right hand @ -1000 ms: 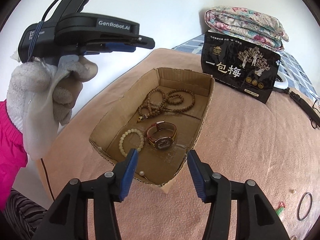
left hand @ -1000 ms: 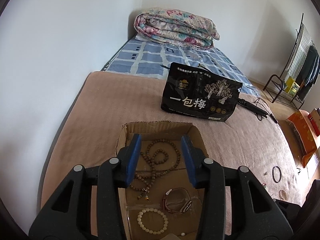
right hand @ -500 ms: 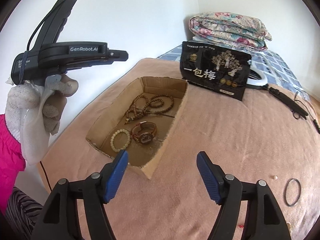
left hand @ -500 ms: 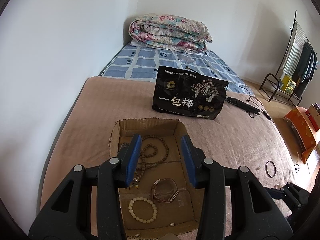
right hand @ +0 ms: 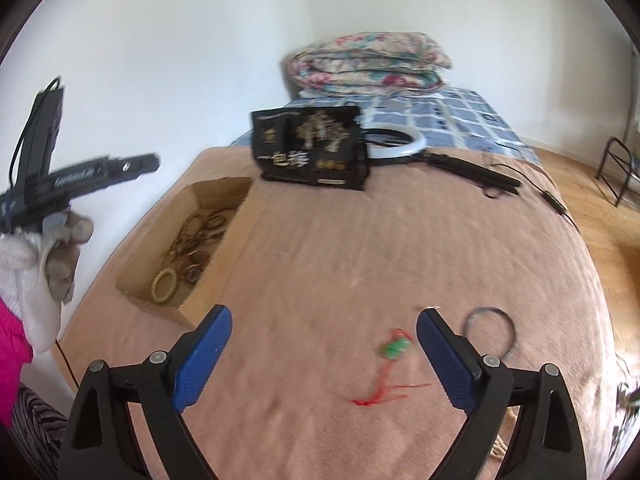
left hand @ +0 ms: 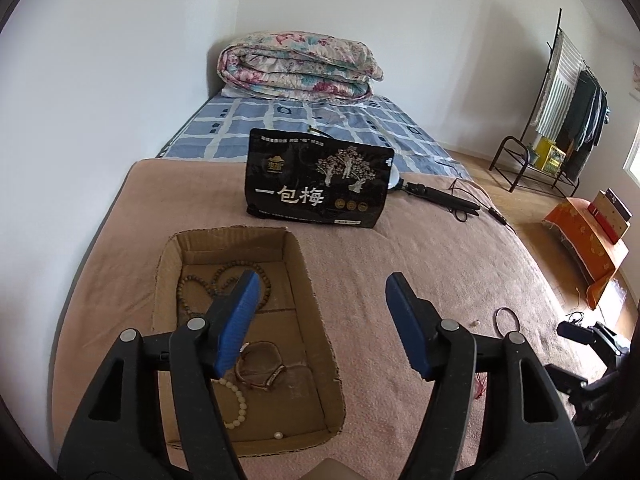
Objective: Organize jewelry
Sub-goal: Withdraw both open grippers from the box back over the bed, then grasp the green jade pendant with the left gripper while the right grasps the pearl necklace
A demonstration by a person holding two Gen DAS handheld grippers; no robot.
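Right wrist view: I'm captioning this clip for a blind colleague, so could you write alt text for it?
The open right gripper hovers over a pink blanket, its blue fingers framing a small green charm on red string, with a thin dark ring to its right. At left, a cardboard box holds bead bracelets beside the gloved left hand.

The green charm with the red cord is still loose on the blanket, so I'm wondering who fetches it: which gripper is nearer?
Right. The right gripper hangs open just over the green charm; the left gripper is open by the cardboard box.
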